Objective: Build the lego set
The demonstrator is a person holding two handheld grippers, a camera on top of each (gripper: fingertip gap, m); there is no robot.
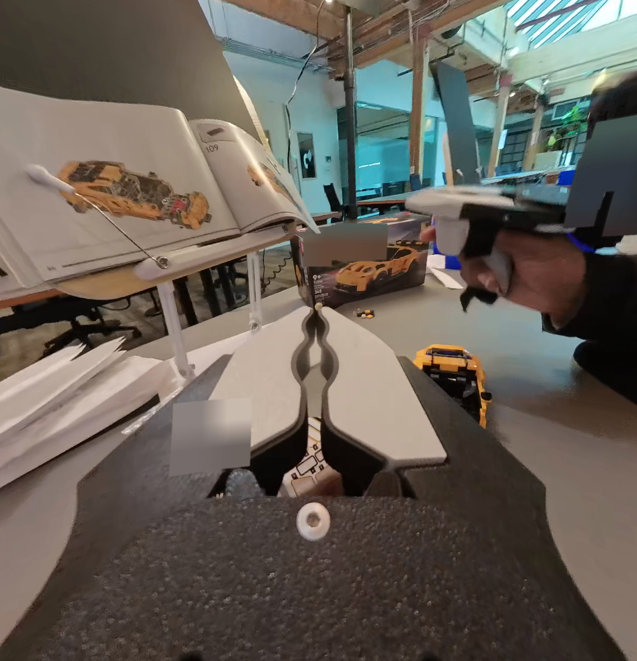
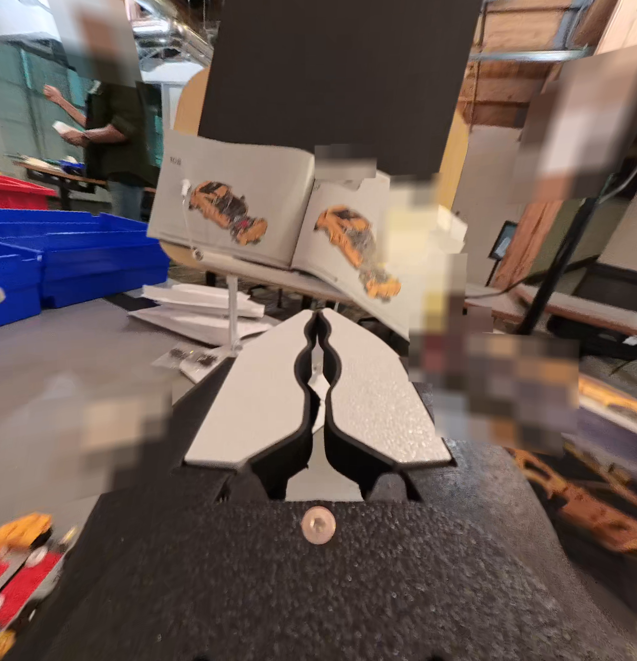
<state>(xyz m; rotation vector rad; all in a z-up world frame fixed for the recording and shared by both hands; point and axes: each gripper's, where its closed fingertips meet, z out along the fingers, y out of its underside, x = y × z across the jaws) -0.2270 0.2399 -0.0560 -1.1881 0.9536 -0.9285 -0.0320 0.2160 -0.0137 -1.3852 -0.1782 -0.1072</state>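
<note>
My left gripper [image 1: 317, 310] is shut, and a tiny pale round piece [image 1: 318, 306] sits pinched at its tips, held above the grey table [image 1: 399, 322]. The yellow Lego car [image 1: 453, 375] stands on the table to the right of the left gripper, apart from it. My right gripper [image 2: 317, 315] is shut with nothing visible between its tips. It points toward the open instruction booklet [image 2: 238, 207]. It also shows in the left wrist view [image 1: 428, 205], blurred, held by a hand high at the right. The car shows blurred at the lower left of the right wrist view [image 2: 19, 533].
The booklet rests on a stand [image 1: 113, 186] at the left. The Lego box [image 1: 363, 264] stands behind, with a few small loose pieces [image 1: 365, 314] in front. White paper bags [image 1: 59, 386] lie left. Blue bins [image 2: 77, 250] sit at the table's far left. A person [image 2: 113, 136] stands beyond. About 20 centimetres separates my left fingertips from my right.
</note>
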